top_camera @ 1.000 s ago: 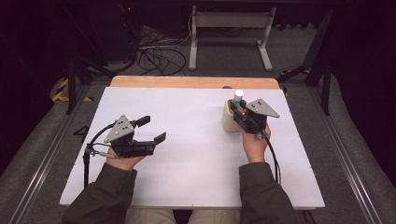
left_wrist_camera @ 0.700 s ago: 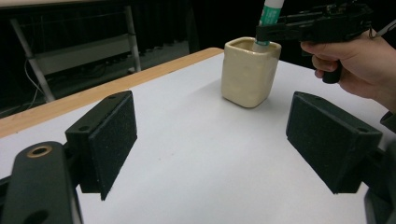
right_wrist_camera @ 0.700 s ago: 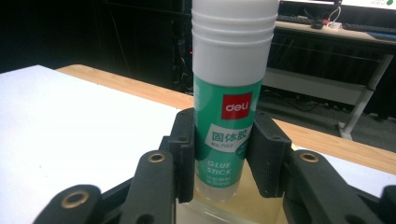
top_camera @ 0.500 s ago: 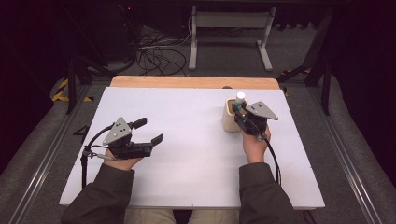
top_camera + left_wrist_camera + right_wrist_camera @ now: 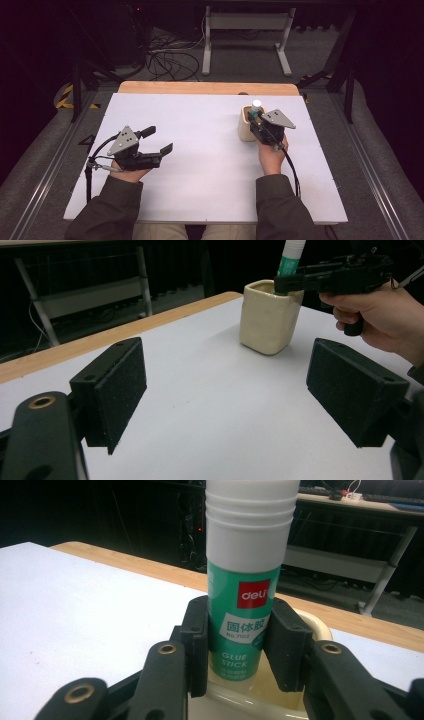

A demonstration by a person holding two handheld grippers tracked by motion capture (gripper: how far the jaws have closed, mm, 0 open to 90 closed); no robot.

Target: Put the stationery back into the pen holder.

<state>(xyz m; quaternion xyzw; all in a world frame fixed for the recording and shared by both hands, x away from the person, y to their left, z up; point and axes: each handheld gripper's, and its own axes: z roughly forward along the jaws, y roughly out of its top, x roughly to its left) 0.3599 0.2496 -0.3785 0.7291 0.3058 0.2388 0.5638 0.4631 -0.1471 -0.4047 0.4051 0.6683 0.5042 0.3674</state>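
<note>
We see right gripper point(image 5: 239, 645) clamped on glue stick point(image 5: 245, 580), upright over cream cup point(image 5: 268, 315) mouth. Left gripper point(image 5: 227, 390) wide open, empty. Risk: stick base catches rim, tips cup.

1. We wear dark olive-grey long sleeves point(image 5: 107, 212) on both arms, with cuffs that end at the wrists.
2. Our left gripper point(image 5: 152, 141) is black, topped with a grey three-cornered plate that carries small dark screw heads.
3. A thin black cable point(image 5: 95, 157) loops out from the plate's left edge.
4. Our right gripper point(image 5: 256, 119) bears the same grey plate; a black cable point(image 5: 294, 172) trails from below that plate.
5. Up close, the left gripper's pads point(image 5: 120, 390) are square and black with a rough, felt-like face.
6. A brass-coloured ring point(image 5: 42, 402) sits in the arm just left of those pads; the right gripper's arms carry the same rings point(image 5: 166, 648).
</note>
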